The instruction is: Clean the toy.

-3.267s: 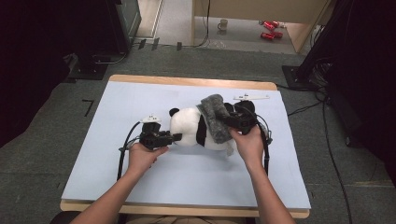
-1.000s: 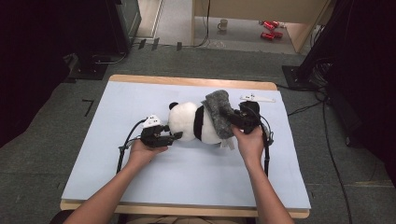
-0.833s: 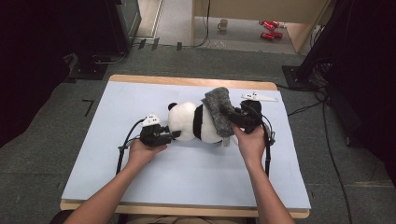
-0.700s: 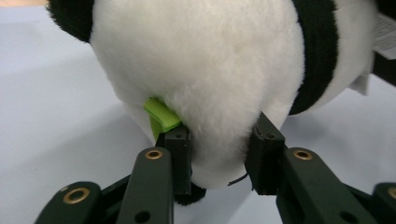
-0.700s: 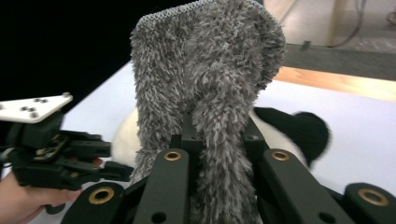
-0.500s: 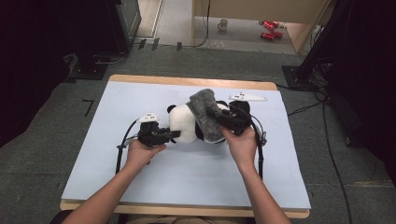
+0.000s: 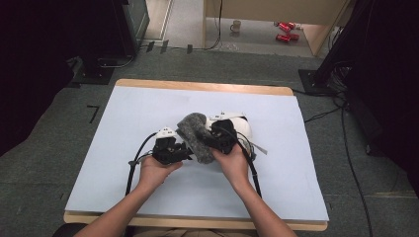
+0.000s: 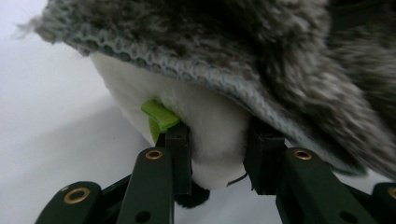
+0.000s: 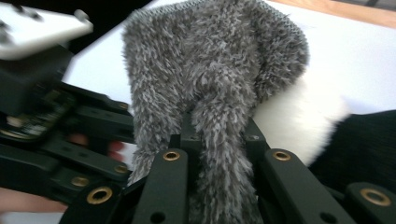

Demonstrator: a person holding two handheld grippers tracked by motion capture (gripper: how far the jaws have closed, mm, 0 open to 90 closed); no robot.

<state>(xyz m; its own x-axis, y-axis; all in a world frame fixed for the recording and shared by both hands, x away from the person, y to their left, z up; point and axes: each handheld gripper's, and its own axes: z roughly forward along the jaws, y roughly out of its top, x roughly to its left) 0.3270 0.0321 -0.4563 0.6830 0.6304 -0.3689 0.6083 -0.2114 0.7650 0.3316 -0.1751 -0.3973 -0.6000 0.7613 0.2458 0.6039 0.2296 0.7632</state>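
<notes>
A panda plush (image 8: 215,135) lies mid-table under a grey furry knitted hat (image 7: 195,136). My left gripper (image 7: 185,150) comes in from the left, and its jaws pinch a white rounded part of the panda (image 8: 219,140) beside a small green piece (image 8: 159,116). Those jaws have just been opening a little, with the plush still between the pads. My right gripper (image 7: 210,140) is shut on the hat's fur (image 9: 217,135), which drapes over the panda's white body (image 9: 299,121). In the high view the hat and both hands hide most of the panda.
A white sheet (image 7: 148,108) covers the wooden table, with bare room all around the hands. Cables trail from both grippers toward the person. On the floor behind the table stand a mug (image 7: 236,25) and red cans (image 7: 284,30); dark equipment flanks both sides.
The right hand has carried the hat leftward and nearer, over the panda. The left gripper has risen slightly. The panda's black and white body, plain before, is now mostly covered.
</notes>
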